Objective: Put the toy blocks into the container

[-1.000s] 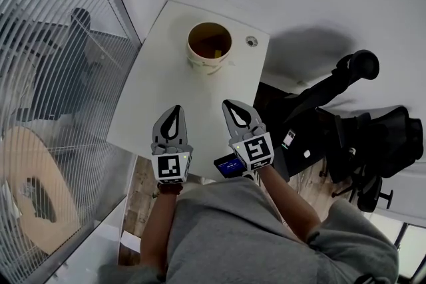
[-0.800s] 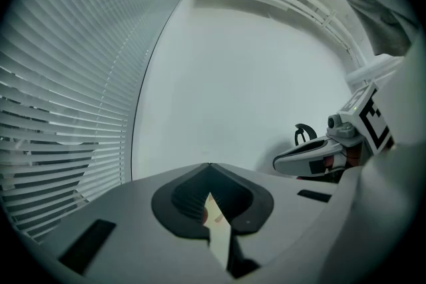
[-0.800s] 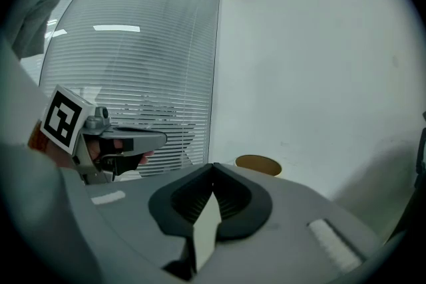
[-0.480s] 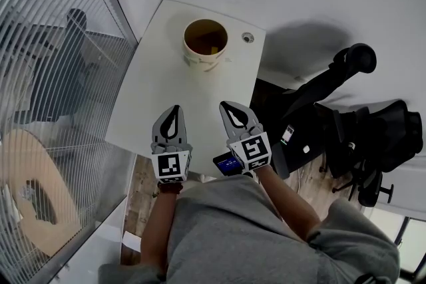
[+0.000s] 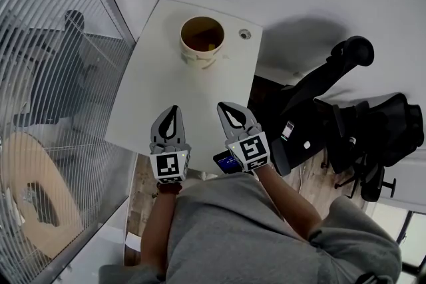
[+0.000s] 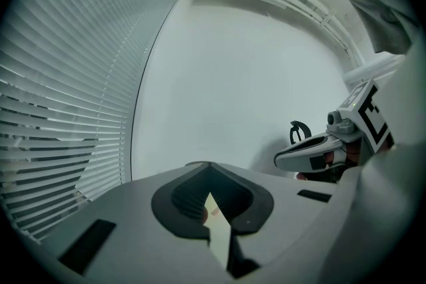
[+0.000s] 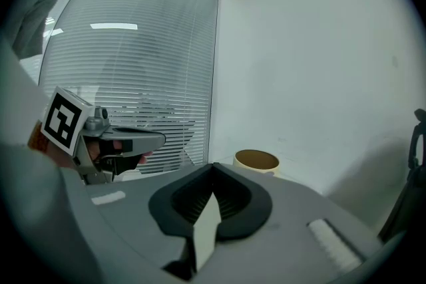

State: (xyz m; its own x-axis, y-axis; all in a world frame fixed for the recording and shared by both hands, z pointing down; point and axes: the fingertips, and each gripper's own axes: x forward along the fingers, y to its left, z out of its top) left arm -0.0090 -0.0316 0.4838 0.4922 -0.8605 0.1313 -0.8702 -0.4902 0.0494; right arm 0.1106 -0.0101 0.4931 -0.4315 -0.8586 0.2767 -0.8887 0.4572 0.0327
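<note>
A cream bucket-shaped container [image 5: 202, 40] stands at the far end of the white table [image 5: 160, 90]; a yellow-green block [image 5: 212, 47] shows inside it. I see no loose blocks on the tabletop. My left gripper [image 5: 172, 114] and right gripper [image 5: 229, 110] hover side by side over the table's near edge, both pointing toward the container, both shut and holding nothing. The right gripper view shows the container [image 7: 256, 160] ahead and the left gripper [image 7: 157, 139] beside it. In the left gripper view the right gripper [image 6: 285, 157] shows at the right, its jaws together.
A small round grommet [image 5: 245, 34] sits in the table right of the container. Slatted blinds [image 5: 46, 43] run along the left. Black office chairs [image 5: 346, 70] stand right of the table. A blue object [image 5: 226, 161] lies below the right gripper.
Almost nothing differs: the right gripper has edged slightly left in the picture as the view shifted. Both grippers stay shut and nothing was picked up or let go.
</note>
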